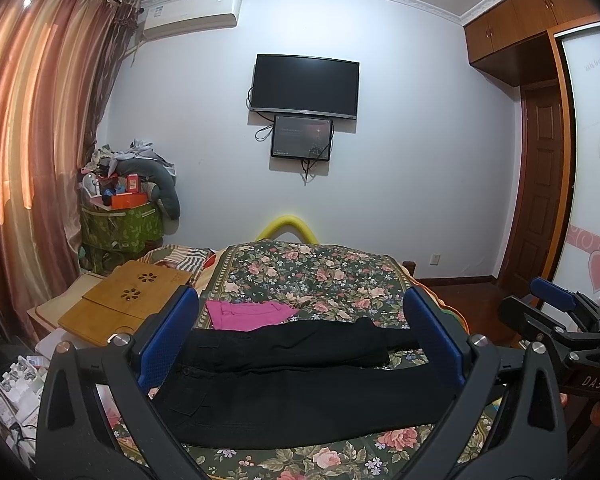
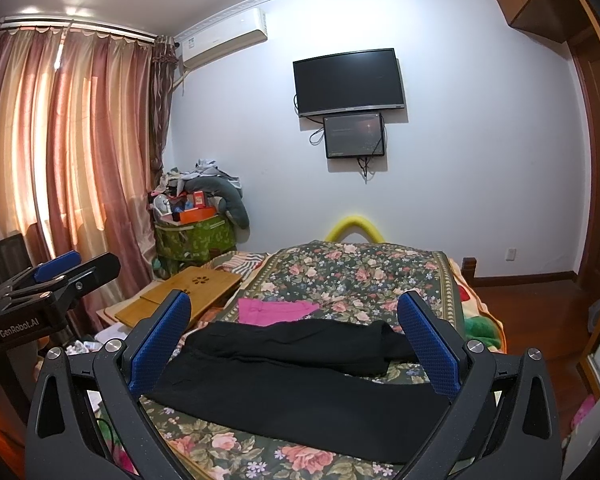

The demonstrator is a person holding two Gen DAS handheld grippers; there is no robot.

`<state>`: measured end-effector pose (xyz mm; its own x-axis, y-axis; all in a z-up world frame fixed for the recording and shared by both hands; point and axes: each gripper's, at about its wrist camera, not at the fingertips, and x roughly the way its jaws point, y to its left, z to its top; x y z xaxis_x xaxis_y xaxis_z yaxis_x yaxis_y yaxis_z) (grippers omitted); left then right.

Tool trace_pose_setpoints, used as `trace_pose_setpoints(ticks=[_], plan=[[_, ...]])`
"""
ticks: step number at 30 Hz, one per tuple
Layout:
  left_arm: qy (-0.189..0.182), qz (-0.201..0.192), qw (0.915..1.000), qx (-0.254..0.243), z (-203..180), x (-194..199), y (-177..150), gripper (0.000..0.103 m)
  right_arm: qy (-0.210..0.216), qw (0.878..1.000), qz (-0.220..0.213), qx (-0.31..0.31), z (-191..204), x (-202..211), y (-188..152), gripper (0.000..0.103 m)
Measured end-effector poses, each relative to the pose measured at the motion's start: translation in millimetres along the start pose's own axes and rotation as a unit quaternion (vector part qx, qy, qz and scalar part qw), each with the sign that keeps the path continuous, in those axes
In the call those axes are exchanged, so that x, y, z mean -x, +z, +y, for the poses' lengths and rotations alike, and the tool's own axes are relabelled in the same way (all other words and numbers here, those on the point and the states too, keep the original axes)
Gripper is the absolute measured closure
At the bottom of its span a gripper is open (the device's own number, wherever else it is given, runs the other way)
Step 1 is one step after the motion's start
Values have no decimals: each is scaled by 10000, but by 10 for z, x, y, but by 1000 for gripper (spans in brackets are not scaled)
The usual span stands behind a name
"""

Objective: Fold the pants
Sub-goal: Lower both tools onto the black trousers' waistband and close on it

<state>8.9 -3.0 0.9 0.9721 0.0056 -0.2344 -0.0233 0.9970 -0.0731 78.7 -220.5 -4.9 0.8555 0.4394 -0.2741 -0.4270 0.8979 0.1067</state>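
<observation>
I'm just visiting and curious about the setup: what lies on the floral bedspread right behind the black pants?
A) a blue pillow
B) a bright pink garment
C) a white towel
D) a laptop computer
B: a bright pink garment lies flat on the floral bedspread just beyond the black pants, and the right wrist view shows it there too.

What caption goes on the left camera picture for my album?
Open left gripper above black pants on the flowery bed.
</observation>
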Motion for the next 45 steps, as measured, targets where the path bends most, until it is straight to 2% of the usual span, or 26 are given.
trace_pose_setpoints(ticks=[13,21,29,32,38,45], plan=[[2,77,10000,14,-15,-112,-41,0,-47,9999,141,-34,-44,-128,-40,1],[12,346,9994,46,102,-627,-67,0,-99,9992,366,-86,-150,-484,-73,1],[278,817,9963,16,376,-1417,-103,0,-269,9969,738,-7,-337,-1050,-173,1],[367,1139,9928,88,549,-1799,-168,0,-154,9954,942,-49,-446,-1294,-233,1],[774,1779,9810,72,922,-2620,-361,0,-130,9887,1495,-57,-699,-1812,-363,1],[839,2572,9627,105,1352,-3373,-653,0,-112,9761,2167,-93,-999,-2412,-560,1]])
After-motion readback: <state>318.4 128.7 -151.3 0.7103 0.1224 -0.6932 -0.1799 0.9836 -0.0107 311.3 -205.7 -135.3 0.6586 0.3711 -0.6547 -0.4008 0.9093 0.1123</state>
